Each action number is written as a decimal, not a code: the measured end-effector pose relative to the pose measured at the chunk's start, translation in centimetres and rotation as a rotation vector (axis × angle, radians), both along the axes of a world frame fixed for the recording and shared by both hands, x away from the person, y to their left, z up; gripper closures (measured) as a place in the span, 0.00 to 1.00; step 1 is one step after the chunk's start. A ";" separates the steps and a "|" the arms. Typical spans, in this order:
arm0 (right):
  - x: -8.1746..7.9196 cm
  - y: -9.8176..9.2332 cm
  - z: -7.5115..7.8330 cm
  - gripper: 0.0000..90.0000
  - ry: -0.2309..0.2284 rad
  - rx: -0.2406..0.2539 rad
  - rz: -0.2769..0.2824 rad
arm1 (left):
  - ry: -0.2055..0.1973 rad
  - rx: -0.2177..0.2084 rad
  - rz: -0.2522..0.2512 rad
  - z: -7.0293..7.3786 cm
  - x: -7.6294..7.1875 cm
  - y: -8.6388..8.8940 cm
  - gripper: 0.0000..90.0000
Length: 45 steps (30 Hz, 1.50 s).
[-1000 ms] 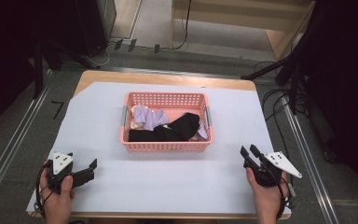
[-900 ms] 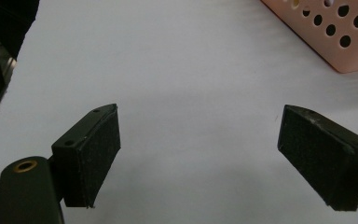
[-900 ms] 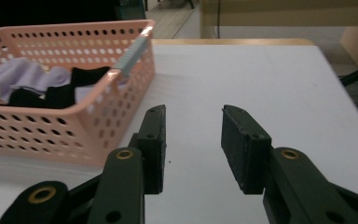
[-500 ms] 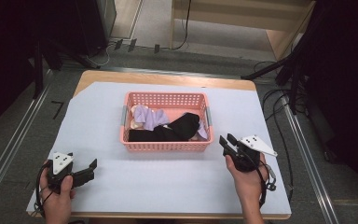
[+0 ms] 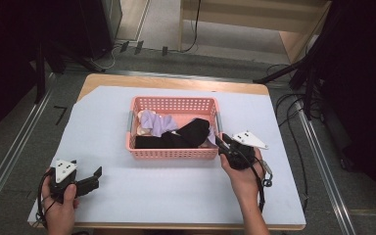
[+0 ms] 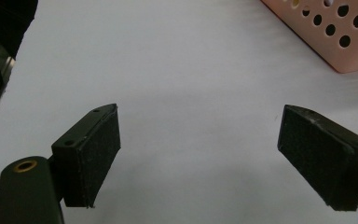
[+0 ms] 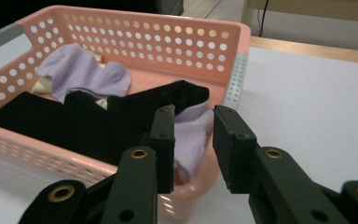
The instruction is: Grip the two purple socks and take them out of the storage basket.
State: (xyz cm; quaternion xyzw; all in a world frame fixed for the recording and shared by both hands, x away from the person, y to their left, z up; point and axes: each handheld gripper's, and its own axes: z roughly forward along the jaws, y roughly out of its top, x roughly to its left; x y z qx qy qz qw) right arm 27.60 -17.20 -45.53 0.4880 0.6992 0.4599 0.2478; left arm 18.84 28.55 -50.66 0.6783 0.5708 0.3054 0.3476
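While the left gripper [image 5: 96,174] rests wide open on the white sheet [image 5: 176,196], the right gripper [image 7: 193,140], narrowly parted, holds nothing, over the pink basket's [image 5: 172,152] corner.

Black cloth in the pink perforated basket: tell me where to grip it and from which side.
Grip the raised fold of the black cloth at the basket's right end, coming from above over the pink perforated basket's rim. That fold stands up from the pile, nearest the right gripper, whose jaws stand slightly apart.
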 end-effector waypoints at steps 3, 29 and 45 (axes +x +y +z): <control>0.6 0.8 -0.2 0.78 0.012 -0.018 0.003 | 0.003 0.000 0.000 0.0 0.0 0.0 0.16; 3.2 3.4 -1.9 0.98 0.075 -0.221 -0.044 | 0.008 -0.003 -0.005 0.0 0.0 0.1 0.16; 2.0 2.7 2.5 1.00 -0.135 -0.026 -0.016 | 0.006 -0.007 -0.003 0.0 0.1 0.1 0.16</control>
